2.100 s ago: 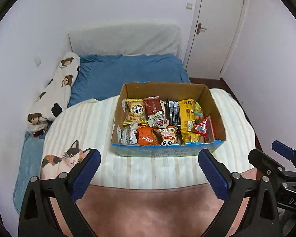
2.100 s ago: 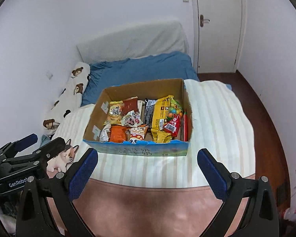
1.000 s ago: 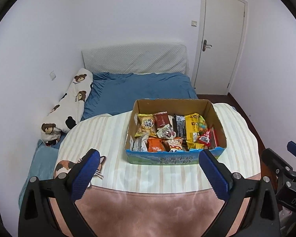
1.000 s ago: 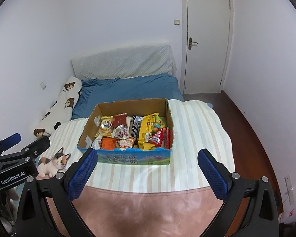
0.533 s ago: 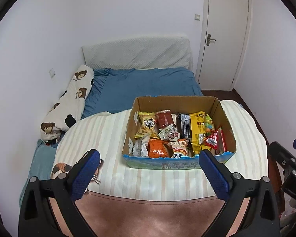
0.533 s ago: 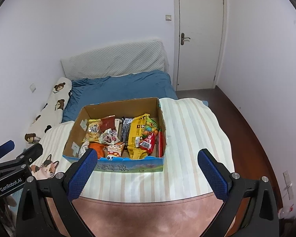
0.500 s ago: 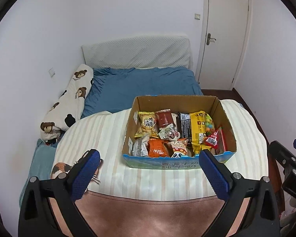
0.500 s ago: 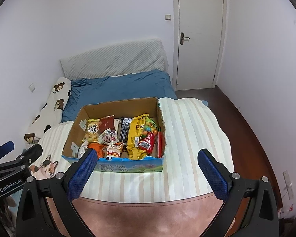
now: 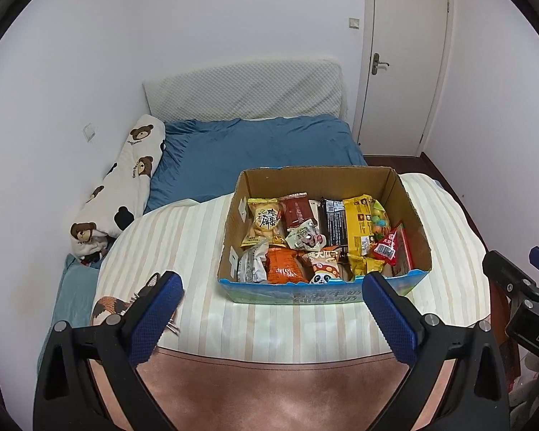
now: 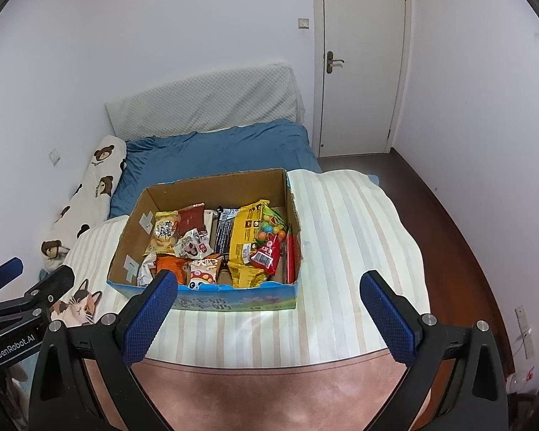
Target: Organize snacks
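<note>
striped tablecloth under cardboard box of crinkly snacks; both claws gape wide, empty.

Open cardboard box on striped cloth, packed with snack packets.

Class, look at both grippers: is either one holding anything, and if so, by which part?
Nothing is held. The left gripper and right gripper are both open and empty, short of the snack box.

You are viewing each gripper's black triangular frames, showing silver screws and carrying textured blue pads: left gripper, lettered "GenRobot.AI"; right gripper, lettered "DAS".
</note>
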Tool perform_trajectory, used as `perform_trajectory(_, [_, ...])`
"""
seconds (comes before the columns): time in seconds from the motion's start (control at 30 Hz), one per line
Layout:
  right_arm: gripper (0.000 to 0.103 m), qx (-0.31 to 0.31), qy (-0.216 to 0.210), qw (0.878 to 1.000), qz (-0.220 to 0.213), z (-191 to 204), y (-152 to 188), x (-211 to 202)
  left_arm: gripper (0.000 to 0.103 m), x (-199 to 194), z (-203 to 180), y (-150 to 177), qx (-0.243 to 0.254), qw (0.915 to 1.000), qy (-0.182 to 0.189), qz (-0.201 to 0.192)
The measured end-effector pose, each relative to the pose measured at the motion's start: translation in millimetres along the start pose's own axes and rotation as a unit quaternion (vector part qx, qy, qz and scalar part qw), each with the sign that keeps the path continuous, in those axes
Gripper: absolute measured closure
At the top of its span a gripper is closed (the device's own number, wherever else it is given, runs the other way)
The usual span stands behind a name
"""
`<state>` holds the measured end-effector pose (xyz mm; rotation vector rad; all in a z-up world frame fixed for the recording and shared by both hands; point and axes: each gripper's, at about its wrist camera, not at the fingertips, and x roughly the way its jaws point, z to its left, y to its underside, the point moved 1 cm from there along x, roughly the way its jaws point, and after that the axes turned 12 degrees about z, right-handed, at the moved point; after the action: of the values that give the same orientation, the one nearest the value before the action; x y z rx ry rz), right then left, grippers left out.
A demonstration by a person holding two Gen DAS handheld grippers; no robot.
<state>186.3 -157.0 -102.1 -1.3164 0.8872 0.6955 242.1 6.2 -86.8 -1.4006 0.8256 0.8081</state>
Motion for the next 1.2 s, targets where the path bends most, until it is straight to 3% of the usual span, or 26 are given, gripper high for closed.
perform_trajectory(1.2, [0.0, -0.014, 0.0, 1.0, 0.004, 4.6, 5.1, -0.5, 0.0, -4.0, 2.3, 1.7, 0.006, 1.0, 0.007, -0.001])
